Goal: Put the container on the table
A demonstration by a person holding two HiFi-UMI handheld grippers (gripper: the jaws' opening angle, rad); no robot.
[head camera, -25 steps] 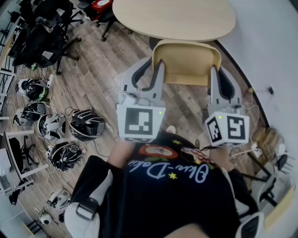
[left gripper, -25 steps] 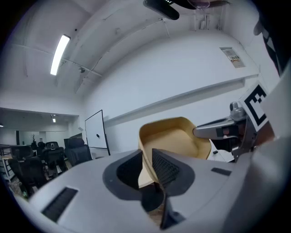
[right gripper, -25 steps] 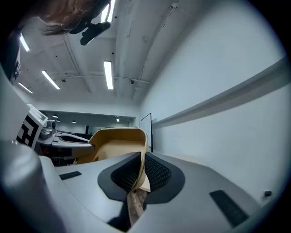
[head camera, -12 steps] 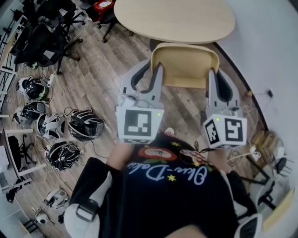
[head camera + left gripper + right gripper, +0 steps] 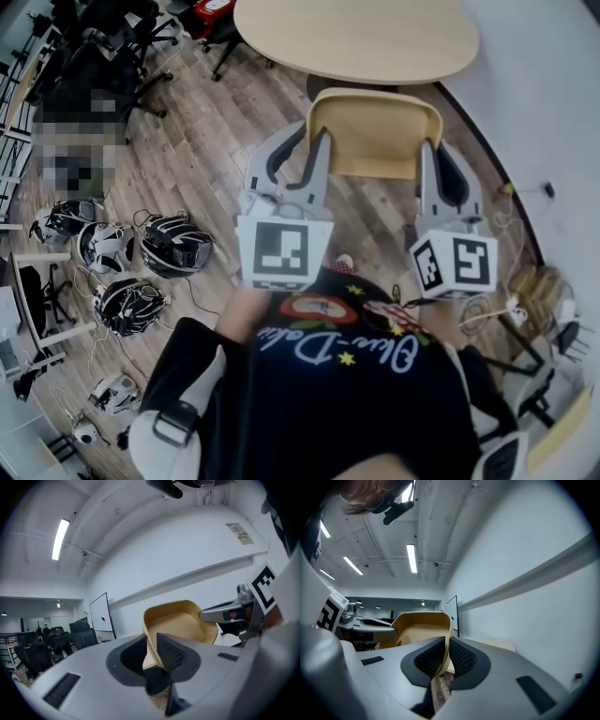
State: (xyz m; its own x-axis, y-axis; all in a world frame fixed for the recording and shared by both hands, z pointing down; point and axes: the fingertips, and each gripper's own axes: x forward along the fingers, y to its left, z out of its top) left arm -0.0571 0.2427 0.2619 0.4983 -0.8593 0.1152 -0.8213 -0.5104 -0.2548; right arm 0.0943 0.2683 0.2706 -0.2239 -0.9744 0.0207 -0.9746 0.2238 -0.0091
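Clamping opposite side walls, the left gripper (image 5: 151,642) and right gripper (image 5: 446,644) hold the tan container (image 5: 375,131) in the air, short of the oval table's (image 5: 356,37) near edge. Pinched only by its thin walls, it could tilt or slip if one hand leads. Helmets (image 5: 173,248) lie on the floor well to the left, and nothing blocks the way.

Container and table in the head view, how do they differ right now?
The container is held off the floor, its side walls pinched by the left hand-held gripper and the right hand-held gripper; the table stands on the floor ahead, untouched. The container is a hollow tub with raised walls; the table has a flat oval top. The container looks smaller than the table. Both are a light tan colour.
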